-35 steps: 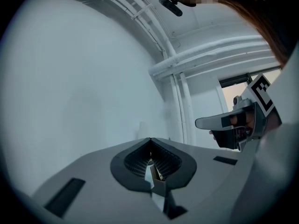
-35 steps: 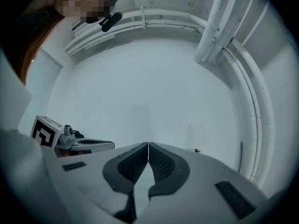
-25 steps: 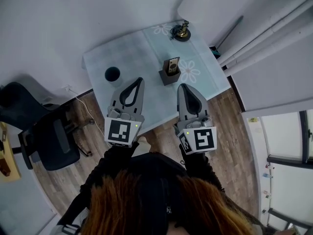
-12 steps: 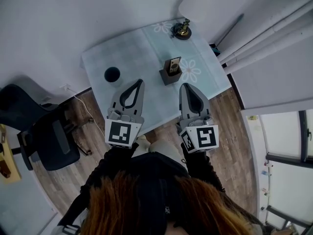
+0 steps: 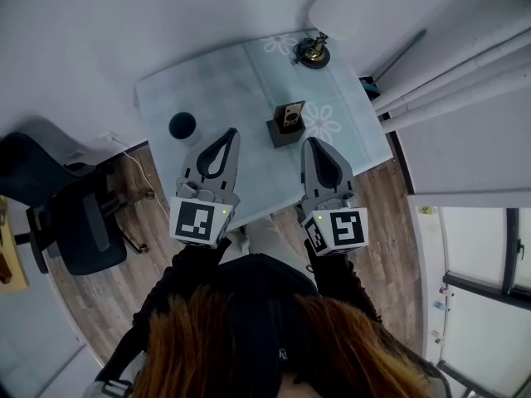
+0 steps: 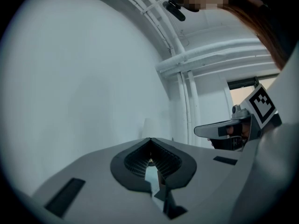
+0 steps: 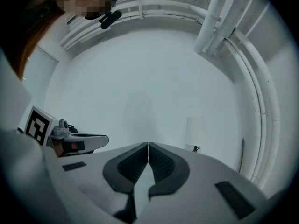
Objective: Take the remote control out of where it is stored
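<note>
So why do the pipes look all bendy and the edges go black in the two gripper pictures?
Left gripper view: the wide lens curves the straight pipes and darkens the rim. Right gripper view: same curved pipes, same black rim. Head view: dim, with the table skewed.

The person reaches both arms forward in dark sleeves (image 5: 184, 265), a gripper in each hand, the two side by side and apart, both pointing level away from the body. The left gripper (image 5: 228, 133) has its jaws together at the tips, with nothing between them. The right gripper (image 5: 310, 143) likewise has its jaws pressed together and empty. Their marker cubes (image 5: 197, 220) face up toward the head.
</note>
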`<action>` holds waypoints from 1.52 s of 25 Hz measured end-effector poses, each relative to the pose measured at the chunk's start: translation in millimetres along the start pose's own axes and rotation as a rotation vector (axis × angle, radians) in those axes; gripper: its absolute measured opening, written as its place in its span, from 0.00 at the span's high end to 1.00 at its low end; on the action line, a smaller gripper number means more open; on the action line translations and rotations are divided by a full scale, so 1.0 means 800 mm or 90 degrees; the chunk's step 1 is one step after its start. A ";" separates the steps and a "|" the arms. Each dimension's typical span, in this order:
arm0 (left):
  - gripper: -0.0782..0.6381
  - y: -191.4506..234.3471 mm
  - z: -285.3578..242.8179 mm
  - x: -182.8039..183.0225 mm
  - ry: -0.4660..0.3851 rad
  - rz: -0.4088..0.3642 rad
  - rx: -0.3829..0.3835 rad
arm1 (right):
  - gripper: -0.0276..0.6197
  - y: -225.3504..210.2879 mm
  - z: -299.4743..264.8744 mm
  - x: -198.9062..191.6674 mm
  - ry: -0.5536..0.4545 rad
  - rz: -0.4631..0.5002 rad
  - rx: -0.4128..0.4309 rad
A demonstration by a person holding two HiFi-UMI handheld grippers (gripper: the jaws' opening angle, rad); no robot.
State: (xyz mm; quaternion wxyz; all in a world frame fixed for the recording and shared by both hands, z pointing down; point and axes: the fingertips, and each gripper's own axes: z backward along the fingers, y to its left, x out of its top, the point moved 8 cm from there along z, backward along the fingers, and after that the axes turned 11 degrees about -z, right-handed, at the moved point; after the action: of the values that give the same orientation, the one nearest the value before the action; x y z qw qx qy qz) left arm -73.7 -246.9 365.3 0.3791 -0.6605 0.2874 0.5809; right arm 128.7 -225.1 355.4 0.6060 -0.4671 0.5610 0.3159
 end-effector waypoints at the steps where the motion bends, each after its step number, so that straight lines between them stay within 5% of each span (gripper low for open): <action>1: 0.89 -0.001 -0.006 0.001 0.001 -0.006 0.007 | 0.94 -0.006 -0.004 0.003 0.001 -0.001 0.010; 18: 0.89 -0.018 -0.069 -0.001 0.020 -0.022 0.081 | 0.93 -0.067 -0.043 0.005 0.036 0.006 0.107; 29: 0.89 -0.016 -0.066 0.002 0.027 -0.028 0.099 | 0.93 -0.079 -0.050 0.006 0.033 0.006 0.105; 38: 0.89 0.006 -0.058 -0.001 0.005 -0.020 0.058 | 0.93 -0.073 -0.063 -0.024 0.043 -0.014 0.077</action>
State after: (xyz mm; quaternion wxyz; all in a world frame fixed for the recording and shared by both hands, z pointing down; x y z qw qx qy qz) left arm -52.3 -288.5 366.7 0.4166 -0.6494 0.3048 0.5584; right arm 159.0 -289.8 389.9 0.6172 -0.4462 0.5940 0.2591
